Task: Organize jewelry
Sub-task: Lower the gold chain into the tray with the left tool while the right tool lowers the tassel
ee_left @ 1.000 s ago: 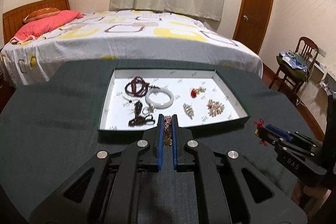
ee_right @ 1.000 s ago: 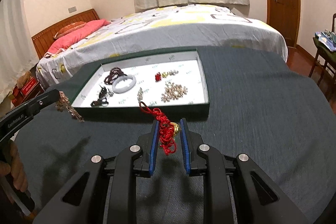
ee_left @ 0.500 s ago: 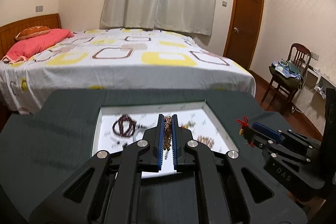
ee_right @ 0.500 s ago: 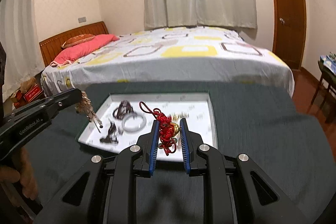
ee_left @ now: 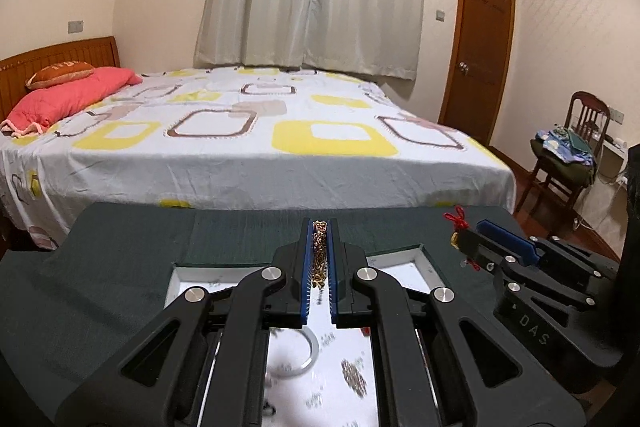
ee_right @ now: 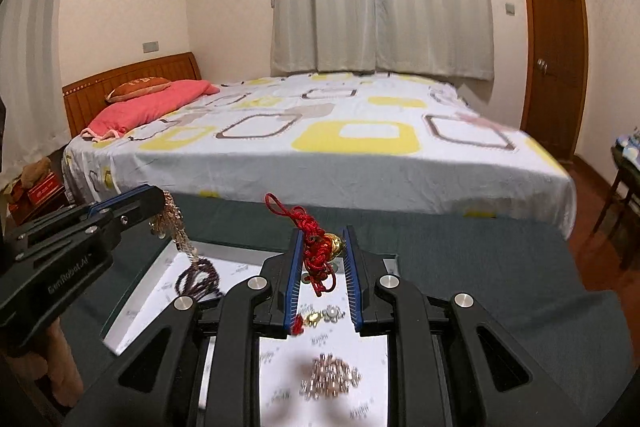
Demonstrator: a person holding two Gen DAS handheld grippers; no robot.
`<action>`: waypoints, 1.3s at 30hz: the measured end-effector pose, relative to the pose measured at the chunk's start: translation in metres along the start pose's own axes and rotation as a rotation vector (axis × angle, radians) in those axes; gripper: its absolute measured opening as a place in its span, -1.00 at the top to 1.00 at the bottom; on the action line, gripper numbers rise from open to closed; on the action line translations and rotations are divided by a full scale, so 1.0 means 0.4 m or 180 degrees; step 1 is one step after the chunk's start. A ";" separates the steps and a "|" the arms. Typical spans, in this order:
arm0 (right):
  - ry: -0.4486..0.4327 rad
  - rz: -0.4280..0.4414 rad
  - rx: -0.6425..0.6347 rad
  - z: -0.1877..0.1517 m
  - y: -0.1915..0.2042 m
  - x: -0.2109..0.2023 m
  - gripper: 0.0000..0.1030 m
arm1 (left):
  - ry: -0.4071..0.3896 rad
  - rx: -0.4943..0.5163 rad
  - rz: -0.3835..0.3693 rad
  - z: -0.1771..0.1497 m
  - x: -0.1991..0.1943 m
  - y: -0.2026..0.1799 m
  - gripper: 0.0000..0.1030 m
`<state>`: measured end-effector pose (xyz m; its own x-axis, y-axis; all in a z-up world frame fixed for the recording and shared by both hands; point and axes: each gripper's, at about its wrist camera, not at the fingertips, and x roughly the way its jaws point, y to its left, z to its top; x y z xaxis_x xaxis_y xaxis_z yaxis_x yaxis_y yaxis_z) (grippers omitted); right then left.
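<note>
My left gripper [ee_left: 320,229] is shut on a gold chain bracelet [ee_left: 319,259] and holds it above the white-lined jewelry tray [ee_left: 430,261]. It also shows in the right wrist view [ee_right: 160,205], the chain [ee_right: 176,227] dangling from it. My right gripper [ee_right: 322,237] is shut on a red knotted cord charm with a gold bell [ee_right: 318,251], also above the tray [ee_right: 132,301]. It appears in the left wrist view [ee_left: 464,233]. In the tray lie a white bangle [ee_left: 298,359], dark beads [ee_right: 200,279] and small metal pieces [ee_right: 330,379].
The tray sits on a dark green cloth-covered table [ee_right: 480,267]. A bed [ee_left: 240,139] with a patterned sheet stands just behind the table. A chair [ee_left: 572,155] with clothes and a wooden door [ee_left: 476,67] are at the right.
Both grippers have moved forward and over the tray while holding their pieces. The tray now lies beneath the fingers instead of ahead of them.
</note>
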<state>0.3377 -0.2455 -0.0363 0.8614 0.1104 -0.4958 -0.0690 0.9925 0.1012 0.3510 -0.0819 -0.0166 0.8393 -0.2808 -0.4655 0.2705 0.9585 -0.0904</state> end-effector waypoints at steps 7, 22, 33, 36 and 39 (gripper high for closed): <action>0.0371 -0.0046 0.0065 -0.033 -0.029 0.160 0.60 | 0.0423 -0.0132 0.0040 -0.029 0.197 0.016 0.86; 0.0967 -0.0098 -0.0038 -0.066 -0.035 0.277 0.60 | 0.1104 0.0026 0.0152 -0.095 0.348 0.011 0.86; 0.0990 -0.0077 0.0055 -0.065 -0.048 0.279 0.07 | 0.1159 -0.0035 0.0176 -0.094 0.350 0.018 0.39; 0.0961 -0.0111 0.0069 -0.066 -0.054 0.273 0.06 | 0.1143 -0.0058 0.0207 -0.093 0.346 0.024 0.15; 0.0925 -0.0138 0.0057 -0.069 -0.054 0.264 0.06 | 0.1085 -0.0009 0.0243 -0.091 0.335 0.022 0.03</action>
<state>0.4162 -0.2538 -0.1145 0.6829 0.0810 -0.7260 -0.0240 0.9958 0.0885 0.4488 -0.1092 -0.1117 0.6511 -0.1760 -0.7383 0.2114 0.9763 -0.0464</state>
